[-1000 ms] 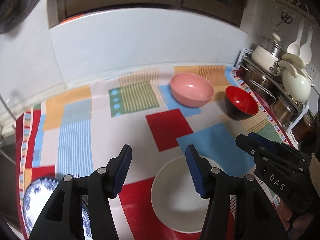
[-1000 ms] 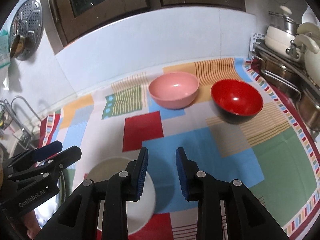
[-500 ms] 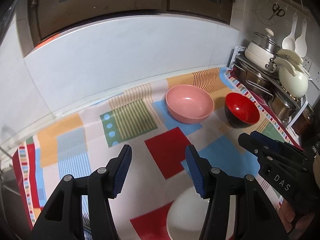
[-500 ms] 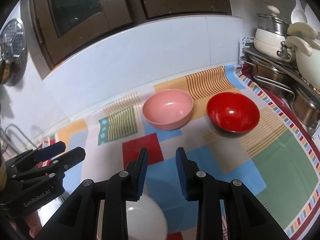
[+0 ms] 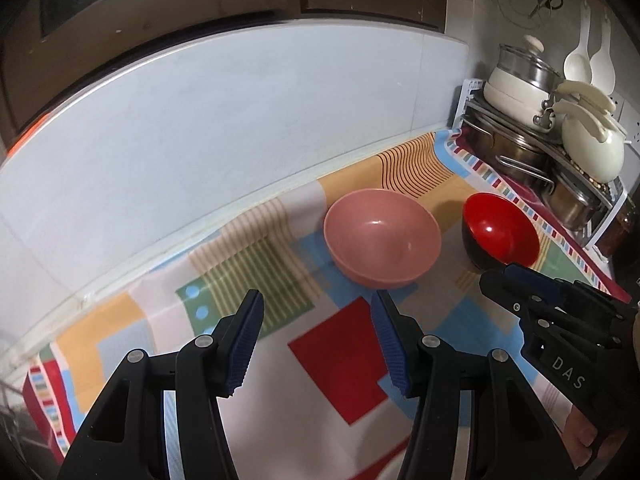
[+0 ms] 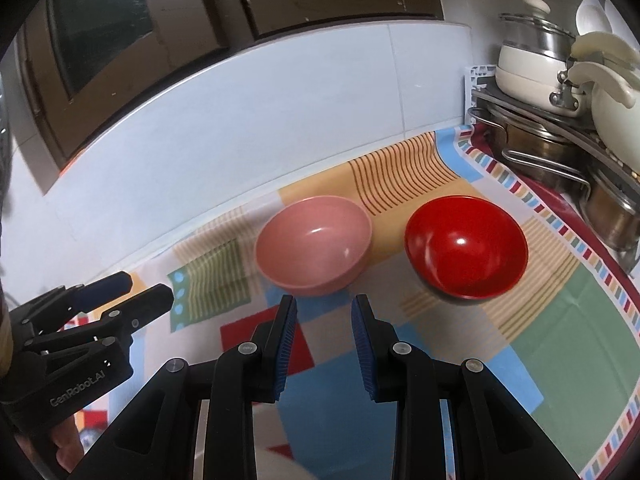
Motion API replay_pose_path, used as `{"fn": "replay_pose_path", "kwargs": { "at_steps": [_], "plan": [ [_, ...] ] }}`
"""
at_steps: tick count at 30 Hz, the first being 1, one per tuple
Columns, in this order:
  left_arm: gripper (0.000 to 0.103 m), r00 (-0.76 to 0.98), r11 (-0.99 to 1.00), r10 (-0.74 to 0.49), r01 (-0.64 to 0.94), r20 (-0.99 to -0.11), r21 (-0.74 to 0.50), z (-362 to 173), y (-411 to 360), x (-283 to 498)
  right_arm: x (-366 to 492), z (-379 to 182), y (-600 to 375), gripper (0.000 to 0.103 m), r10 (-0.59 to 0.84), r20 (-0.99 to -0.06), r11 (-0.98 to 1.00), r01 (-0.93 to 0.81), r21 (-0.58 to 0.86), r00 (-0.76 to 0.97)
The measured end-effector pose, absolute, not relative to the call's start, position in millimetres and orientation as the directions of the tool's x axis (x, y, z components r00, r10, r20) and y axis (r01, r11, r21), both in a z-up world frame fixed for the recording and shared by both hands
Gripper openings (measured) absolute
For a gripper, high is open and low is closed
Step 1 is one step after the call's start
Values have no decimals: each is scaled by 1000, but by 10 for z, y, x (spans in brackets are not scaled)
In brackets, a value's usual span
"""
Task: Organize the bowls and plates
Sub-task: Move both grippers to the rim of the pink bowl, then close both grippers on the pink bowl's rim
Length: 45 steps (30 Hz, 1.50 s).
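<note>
Two empty grippers hover over a patterned cloth (image 5: 340, 364) facing two bowls.

The left gripper (image 5: 316, 344) has its jaws well apart; the right gripper (image 6: 324, 344) has a narrower gap, nothing between. The pink bowl (image 6: 314, 244) and the red bowl (image 6: 466, 246) stand upright, side by side, apart, near the tiled wall (image 5: 208, 120), left of a pot rack (image 6: 560, 120).
</note>
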<state>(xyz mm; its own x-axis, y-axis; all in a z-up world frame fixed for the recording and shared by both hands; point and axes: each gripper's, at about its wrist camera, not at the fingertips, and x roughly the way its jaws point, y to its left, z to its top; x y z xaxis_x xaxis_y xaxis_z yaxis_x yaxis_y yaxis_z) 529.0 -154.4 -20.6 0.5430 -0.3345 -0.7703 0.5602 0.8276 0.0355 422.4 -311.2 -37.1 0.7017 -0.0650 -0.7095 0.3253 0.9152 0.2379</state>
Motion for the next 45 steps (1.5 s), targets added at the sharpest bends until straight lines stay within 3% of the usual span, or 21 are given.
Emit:
{"fn": "replay_pose_path", "kwargs": {
  "at_steps": [29, 32, 45],
  "plan": [
    [53, 471, 793, -295, 606, -831, 62, -949, -2216, 6285, 5090, -954, -3524, 30, -68, -805, 877, 420, 233, 589],
    [49, 461, 790, -293, 610, -838, 60, -1016, -2277, 6318, 5119, -985, -3516, 30, -72, -812, 879, 421, 222, 579],
    [13, 402, 784, -293, 621, -868, 23, -1189, -2419, 6389, 5243, -1056, -3540, 23, -108, -839, 892, 424, 156, 534]
  ]
}}
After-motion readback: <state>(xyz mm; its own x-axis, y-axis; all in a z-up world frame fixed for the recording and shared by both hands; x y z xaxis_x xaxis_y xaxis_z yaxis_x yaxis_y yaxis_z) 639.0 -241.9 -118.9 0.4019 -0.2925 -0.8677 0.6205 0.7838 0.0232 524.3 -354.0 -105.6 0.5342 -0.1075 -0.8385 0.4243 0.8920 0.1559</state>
